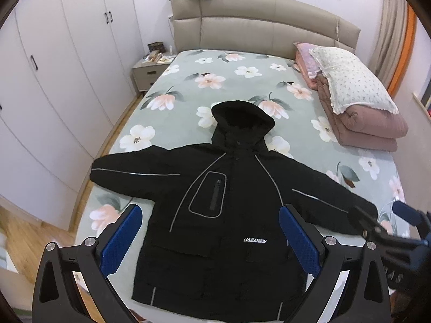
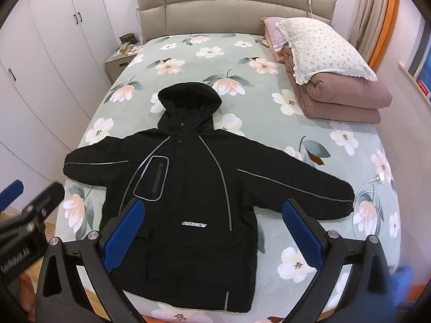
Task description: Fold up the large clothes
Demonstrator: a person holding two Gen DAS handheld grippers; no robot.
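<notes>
A black hooded jacket (image 1: 223,215) with grey piping lies flat, front up, on the floral bed (image 1: 242,80), sleeves spread out, hood pointing to the headboard. It also shows in the right wrist view (image 2: 188,188). My left gripper (image 1: 211,238) is open and empty, hovering above the jacket's lower body. My right gripper (image 2: 214,231) is open and empty, above the jacket's lower right side. Each gripper shows at the edge of the other's view: the right one (image 1: 404,228) by the right cuff, the left one (image 2: 24,215) off the bed's left side.
A folded pink quilt with a white pillow (image 2: 331,64) lies at the bed's right side. A white cable (image 2: 369,191) lies near the right cuff. White wardrobes (image 1: 54,80) and a nightstand (image 1: 149,72) stand left of the bed. The headboard (image 1: 256,24) carries folded clothes and a plush toy.
</notes>
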